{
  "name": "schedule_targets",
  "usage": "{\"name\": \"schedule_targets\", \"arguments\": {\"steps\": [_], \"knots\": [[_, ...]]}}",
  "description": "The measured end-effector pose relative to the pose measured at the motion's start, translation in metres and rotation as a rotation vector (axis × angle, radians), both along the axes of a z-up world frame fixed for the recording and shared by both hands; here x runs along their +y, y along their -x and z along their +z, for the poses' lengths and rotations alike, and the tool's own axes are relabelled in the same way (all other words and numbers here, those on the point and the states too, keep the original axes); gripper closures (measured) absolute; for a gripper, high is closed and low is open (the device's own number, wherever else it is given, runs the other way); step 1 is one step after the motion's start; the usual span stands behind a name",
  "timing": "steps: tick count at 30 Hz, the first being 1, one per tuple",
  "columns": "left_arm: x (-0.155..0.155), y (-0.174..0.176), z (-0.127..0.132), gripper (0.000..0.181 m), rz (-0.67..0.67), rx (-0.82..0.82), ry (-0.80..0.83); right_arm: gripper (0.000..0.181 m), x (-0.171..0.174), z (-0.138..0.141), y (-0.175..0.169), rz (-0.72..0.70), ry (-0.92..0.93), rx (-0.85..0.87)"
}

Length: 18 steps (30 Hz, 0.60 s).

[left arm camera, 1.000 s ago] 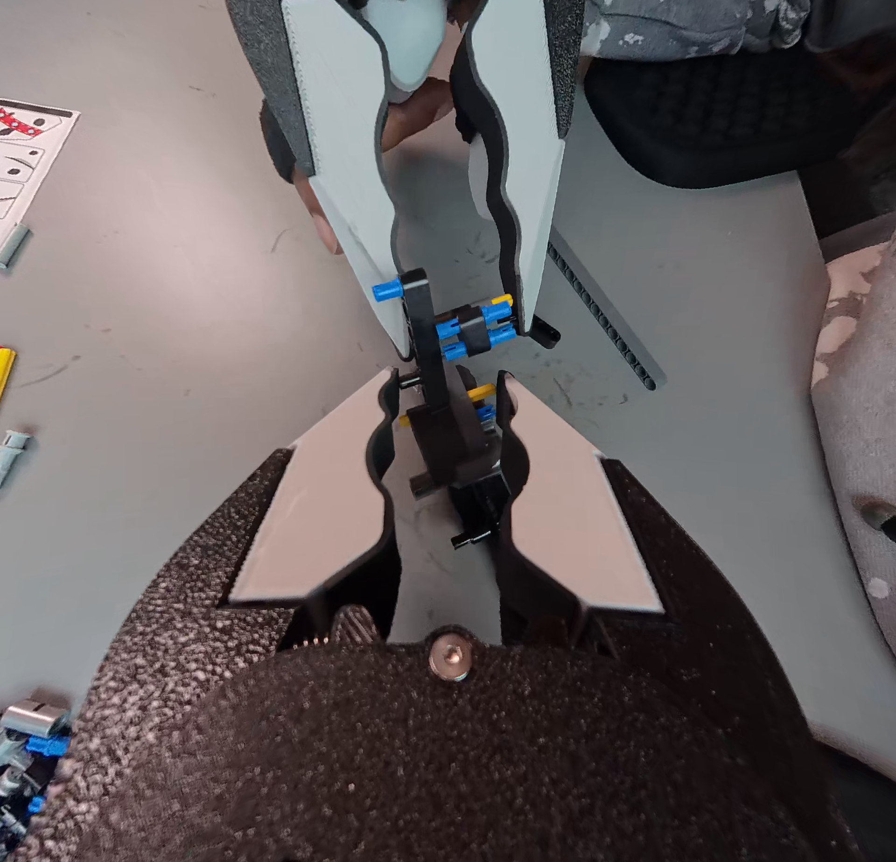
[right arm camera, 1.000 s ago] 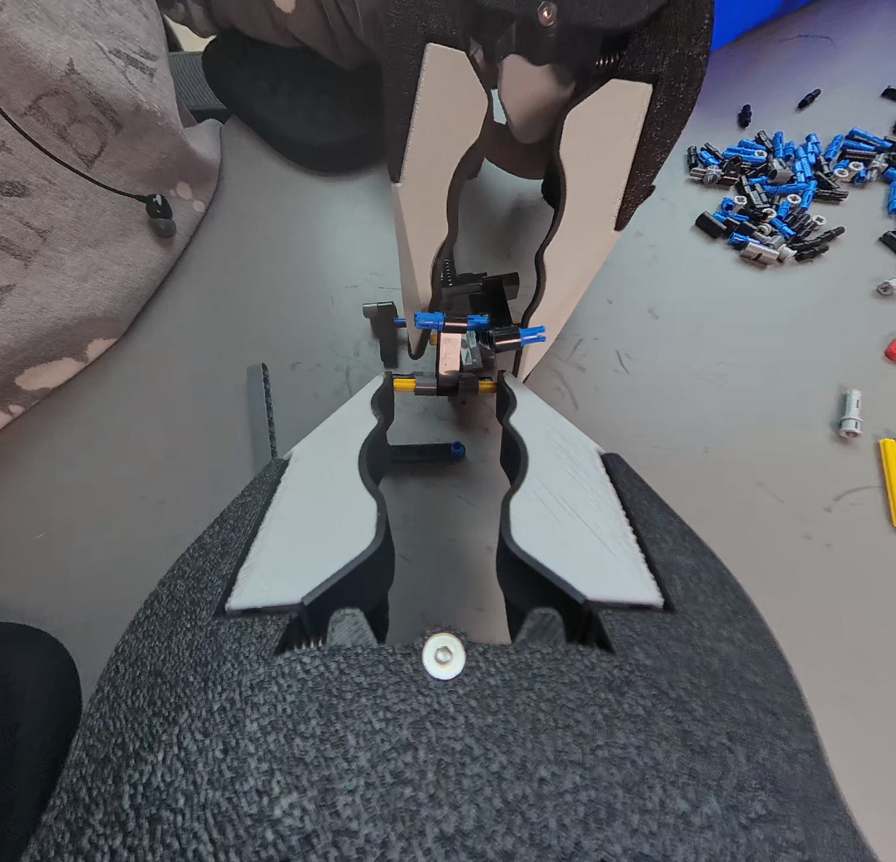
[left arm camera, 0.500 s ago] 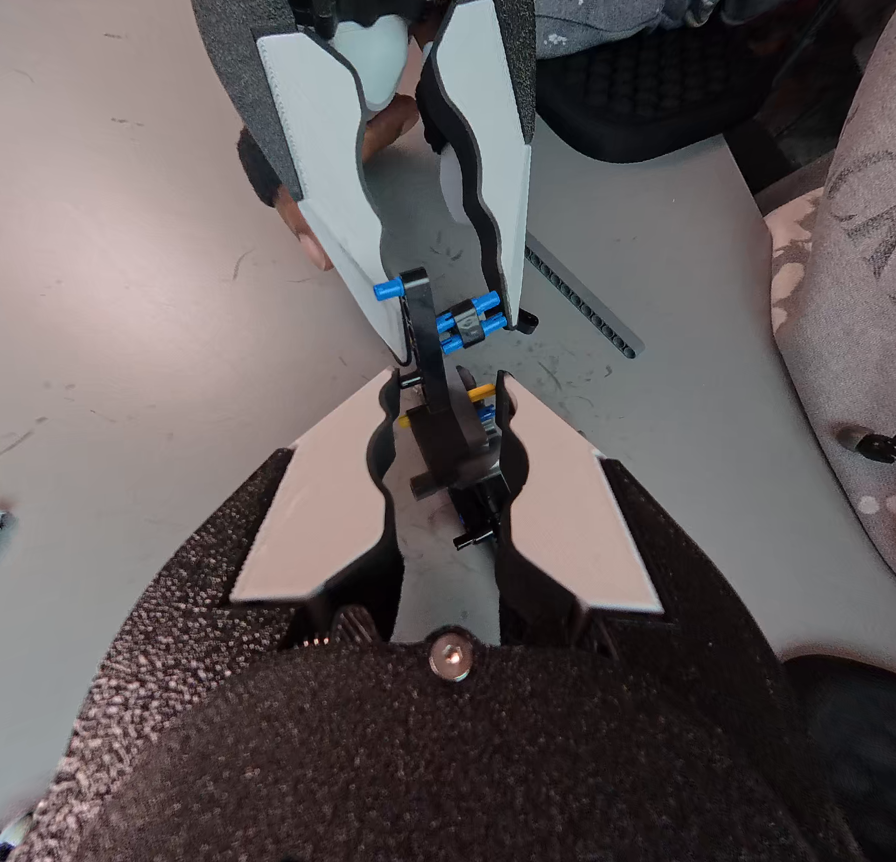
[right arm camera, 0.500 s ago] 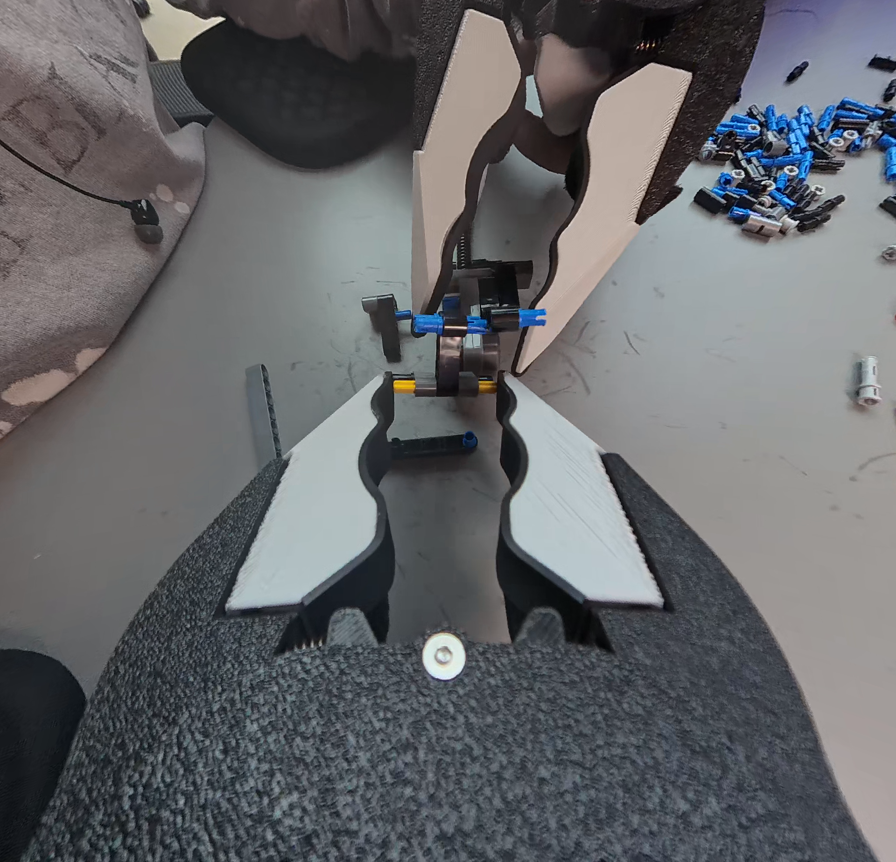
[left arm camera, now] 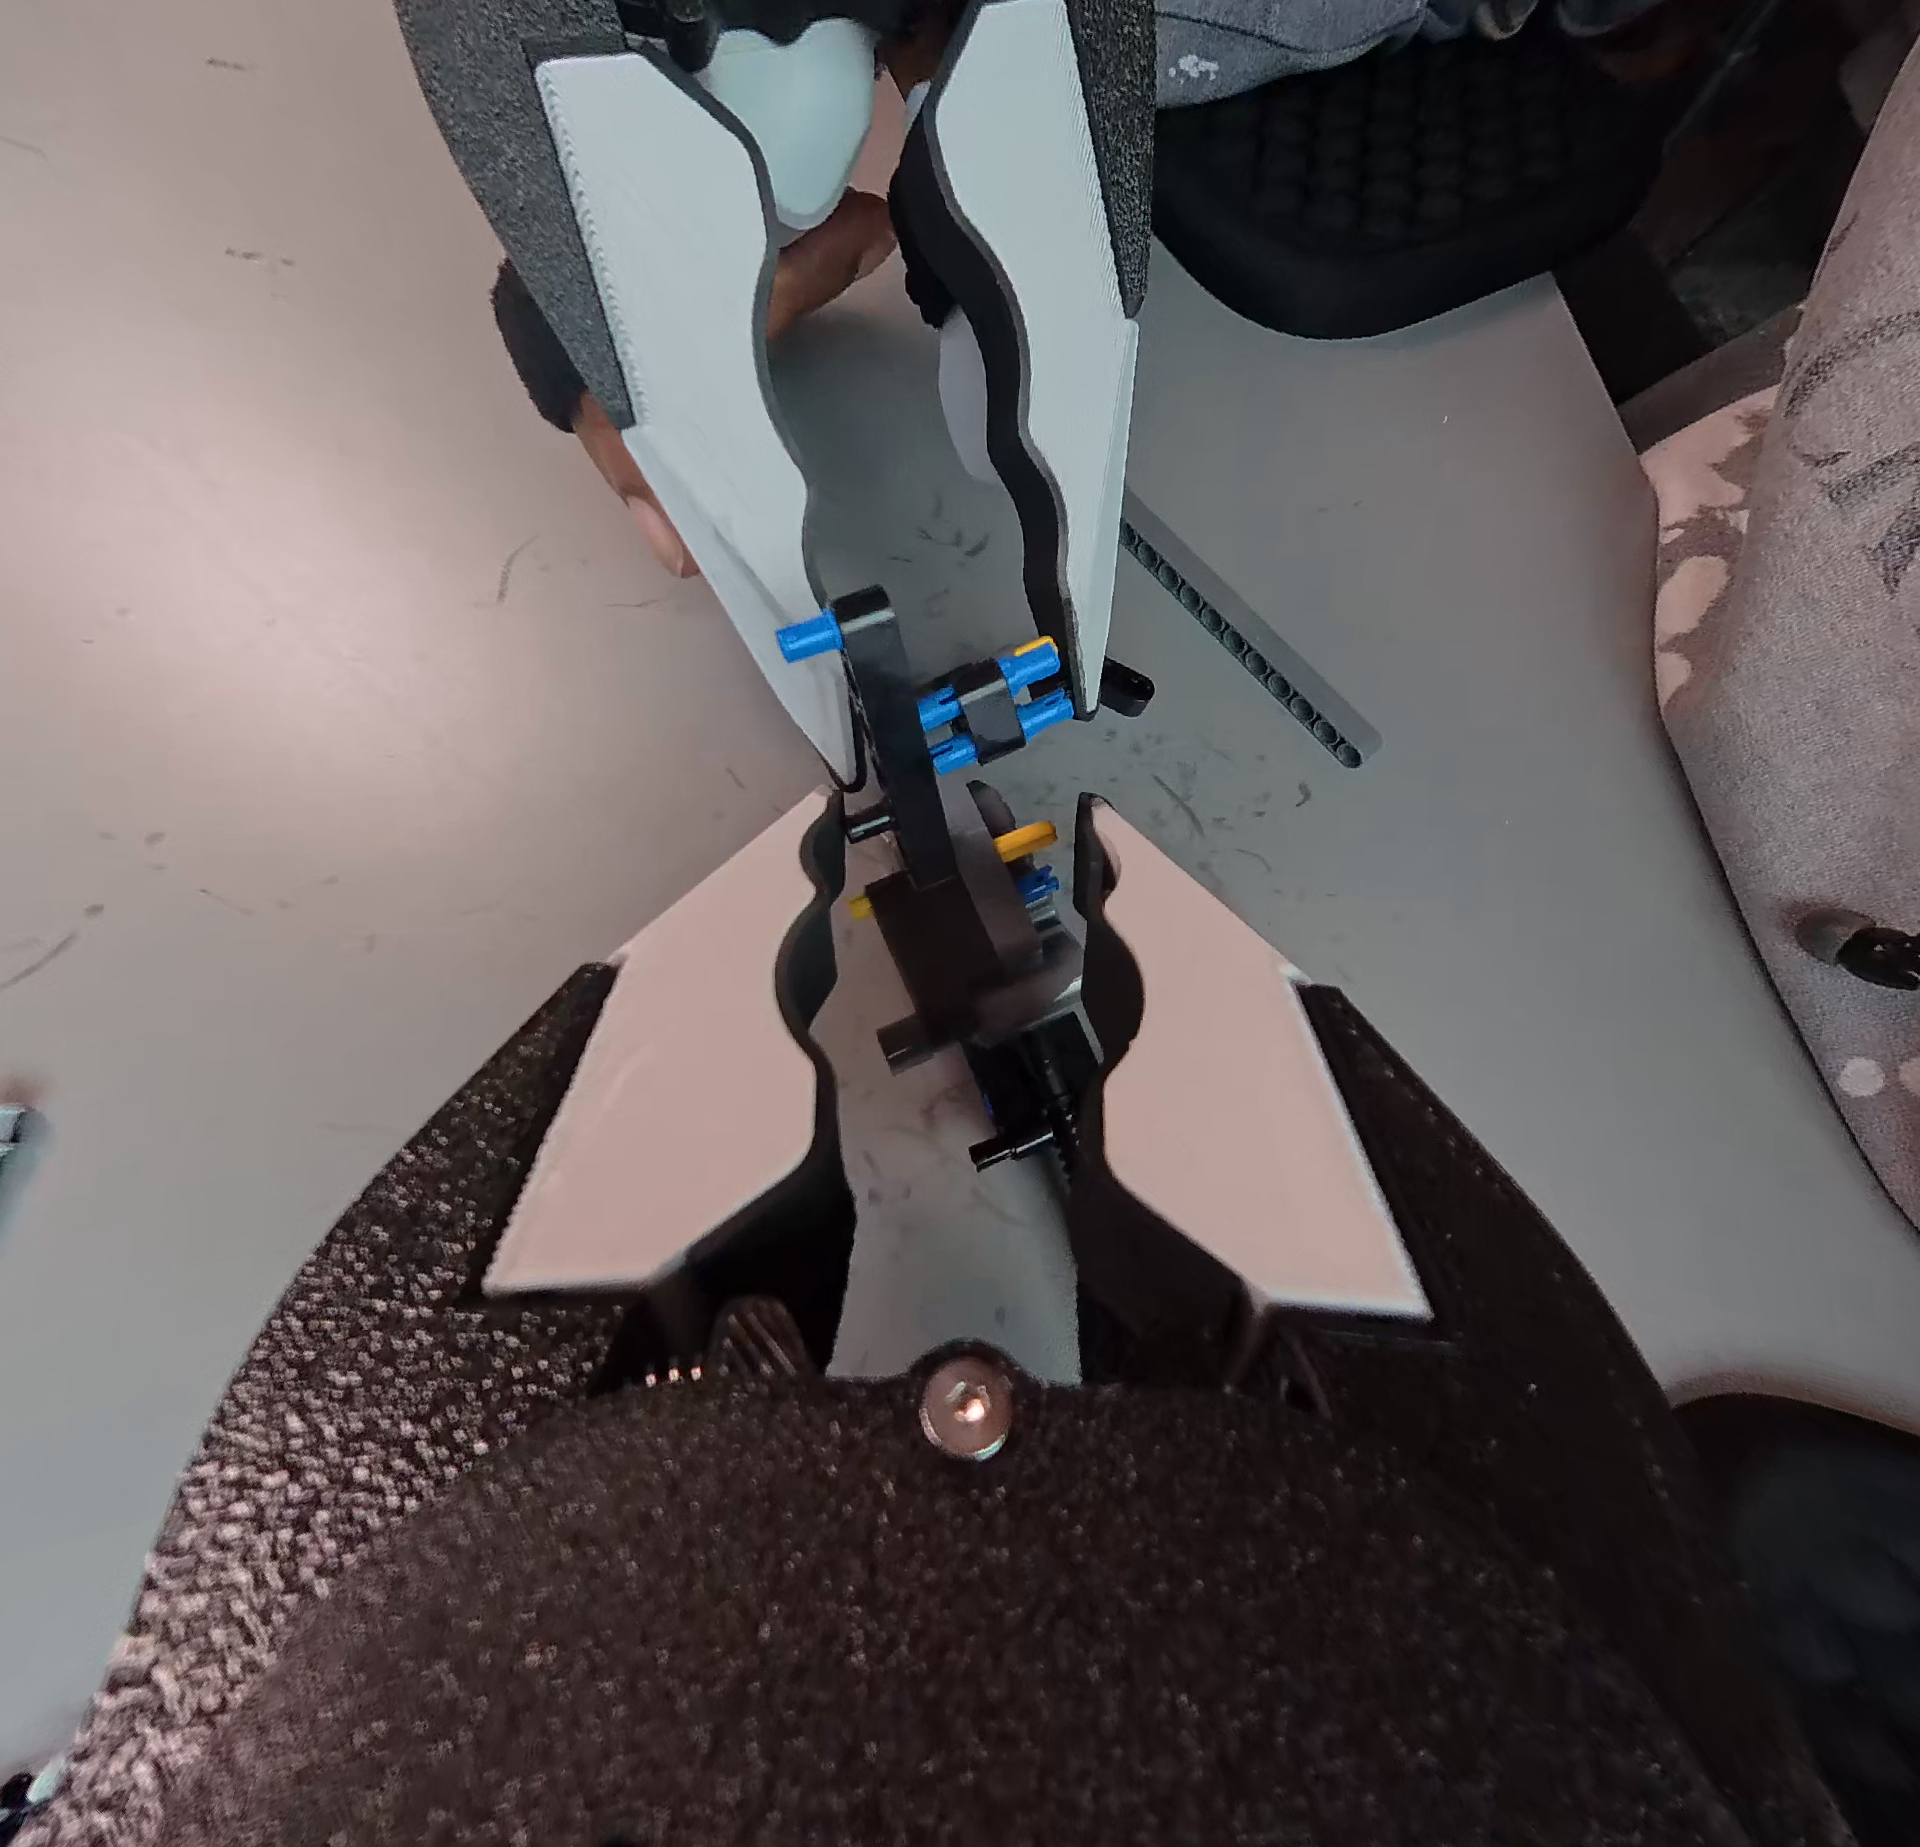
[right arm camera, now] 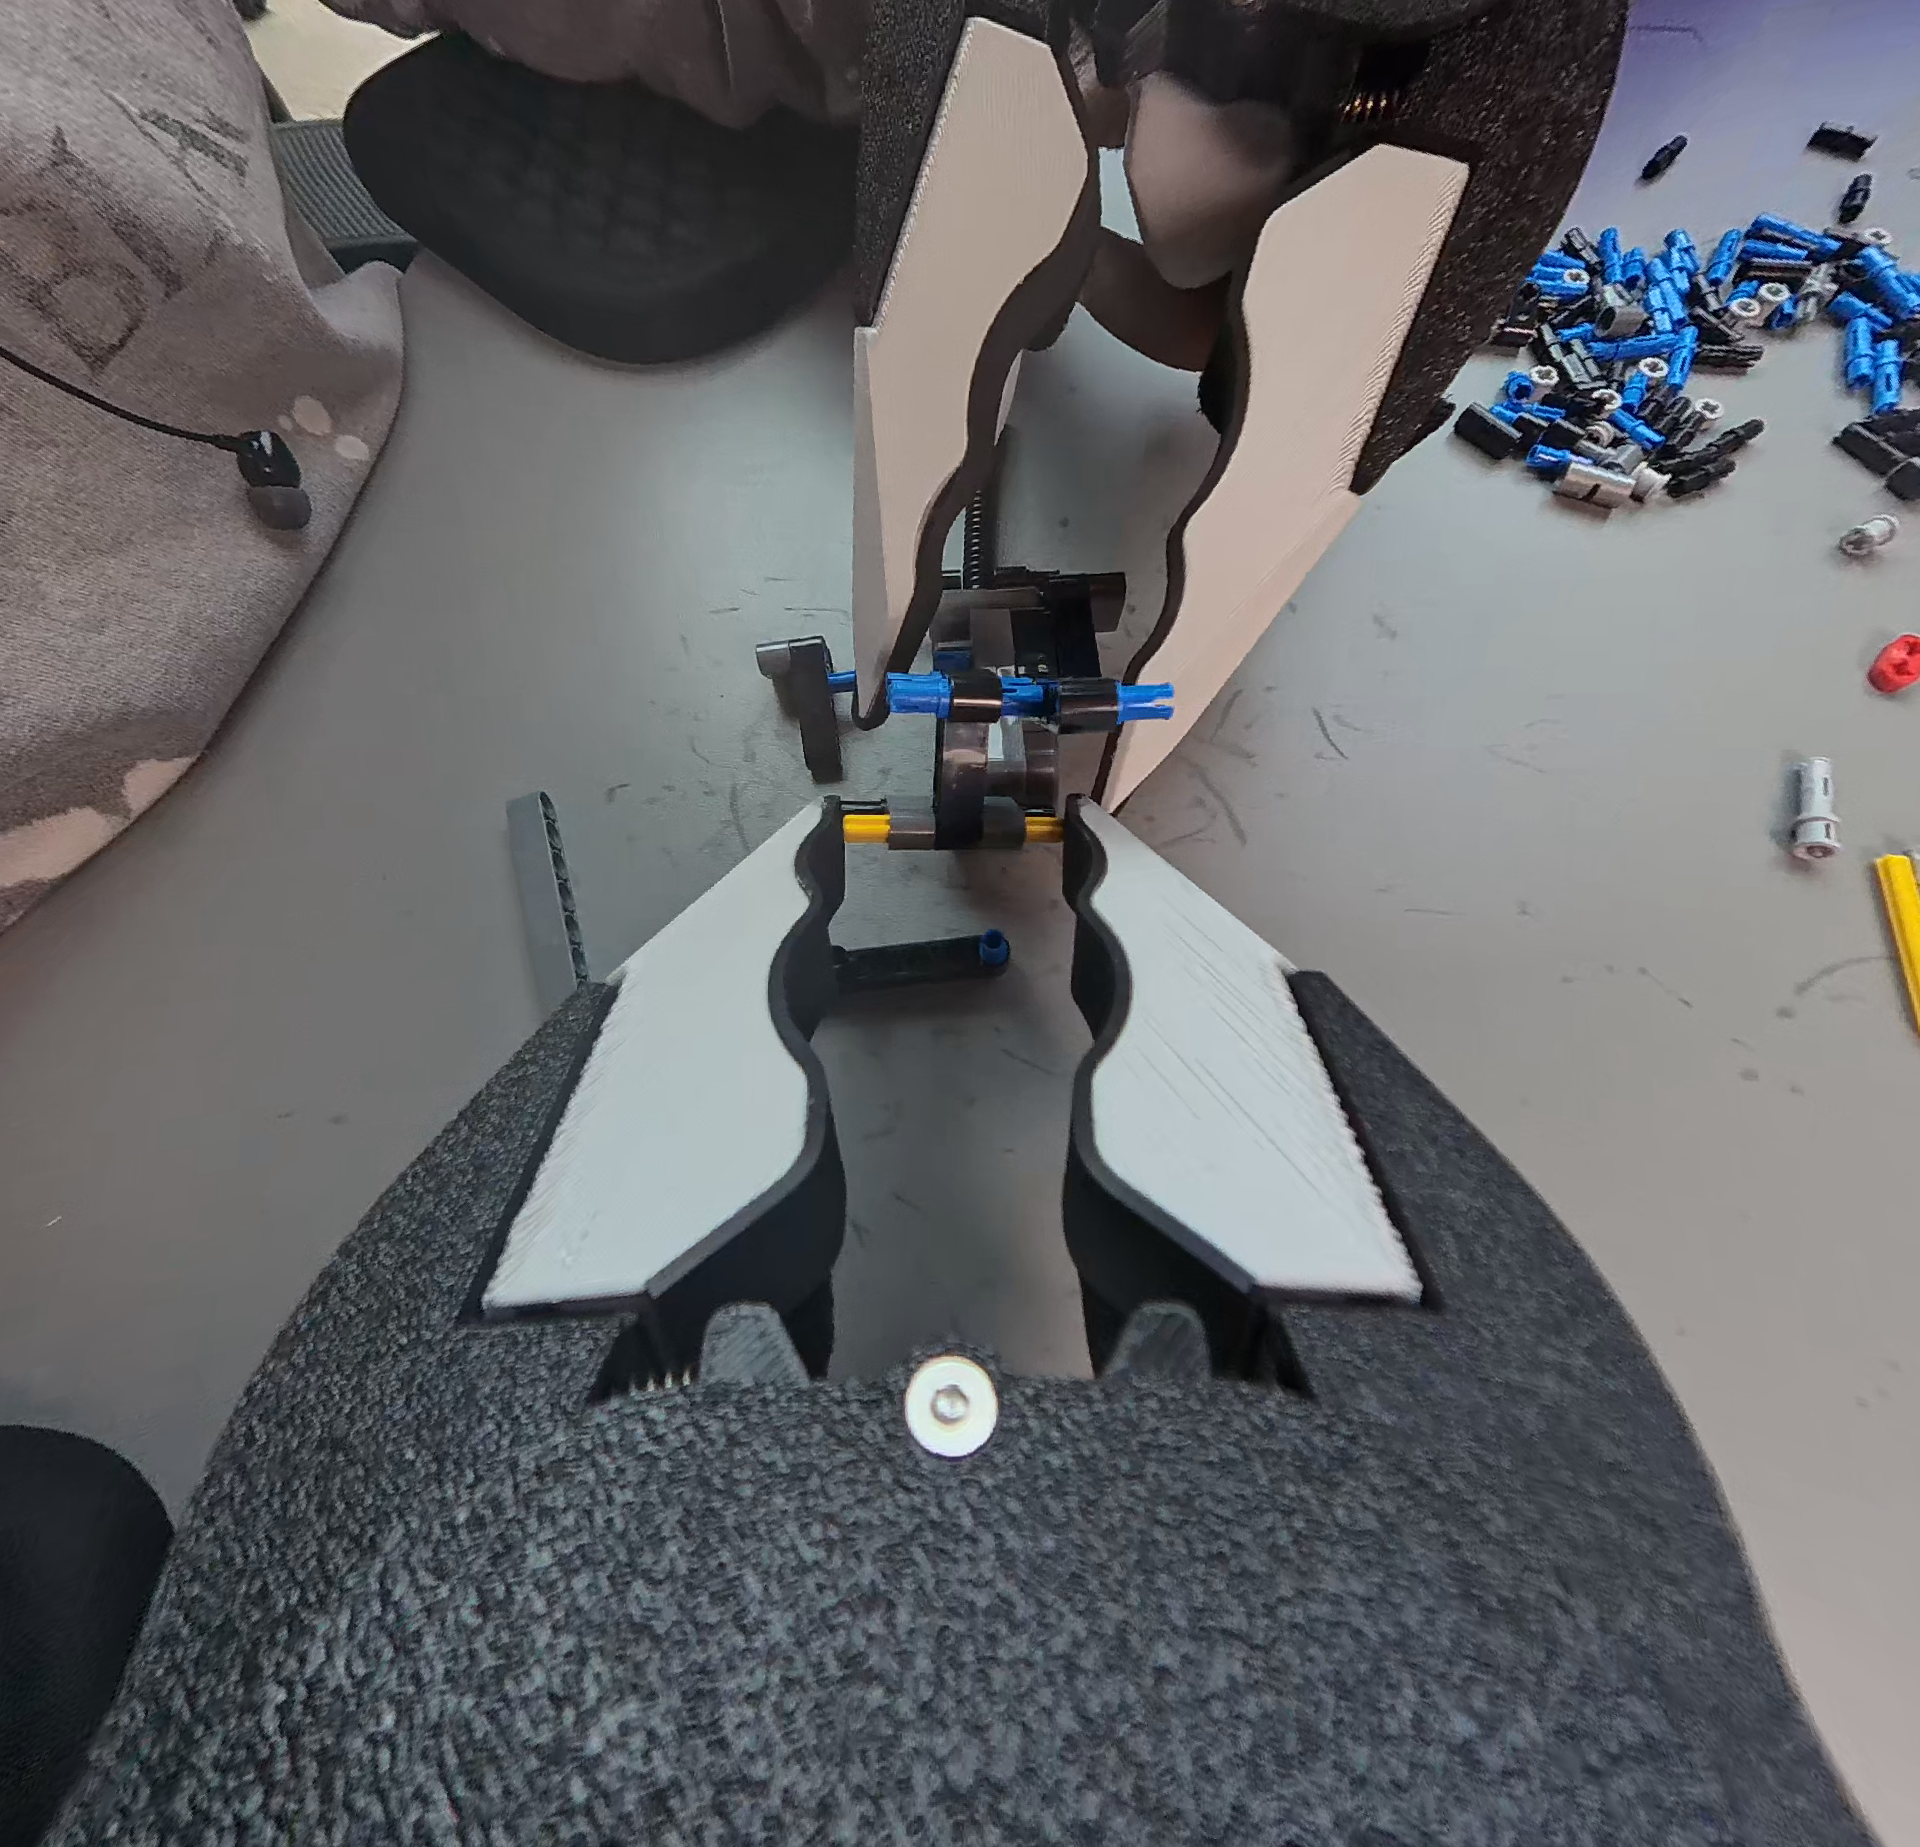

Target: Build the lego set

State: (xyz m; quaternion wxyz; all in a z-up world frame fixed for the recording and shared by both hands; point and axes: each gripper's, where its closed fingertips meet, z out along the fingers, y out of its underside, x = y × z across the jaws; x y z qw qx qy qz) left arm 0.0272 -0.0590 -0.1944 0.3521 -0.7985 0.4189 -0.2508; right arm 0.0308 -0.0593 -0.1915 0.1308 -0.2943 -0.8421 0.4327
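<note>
Two grippers meet nose to nose over the grey table, and between them hangs one small lego assembly, black with blue and yellow pins, lifted clear of the surface. The left gripper is pinching the assembly's black body, which sits deep between its two fingers. The right gripper has its two tips pressed on the ends of one yellow pin running through the near end of the same assembly. In the right wrist view I count two blue pins in a line across the top of the build, one poking out each side. On the table below lie three loose pieces: one long grey beam, one black bent piece with a blue pin, and one black rod with a blue tip. Off to the right there's one pile of parts, blue, black and grey, too many to count, plus one red piece, one grey connector and one yellow stick at the edge.
</note>
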Motion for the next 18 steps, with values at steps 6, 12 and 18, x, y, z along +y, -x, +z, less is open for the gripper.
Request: {"name": "schedule_targets", "arguments": {"steps": [6,12,18], "knots": [[0.0011,0.0009,0.0006,0.142,0.010,-0.008,-0.002,0.139,0.0023,-0.0011,0.0001,-0.005,-0.026,0.014],[0.0010,0.0005,0.0005,0.143,0.009,-0.022,-0.001,0.139,0.0027,-0.0019,-0.0002,-0.005,-0.028,0.020],[-0.0002,-0.0005,0.0007,0.144,-0.019,-0.038,0.011,0.139,0.0023,0.0008,-0.0008,0.004,-0.023,0.022]]}}
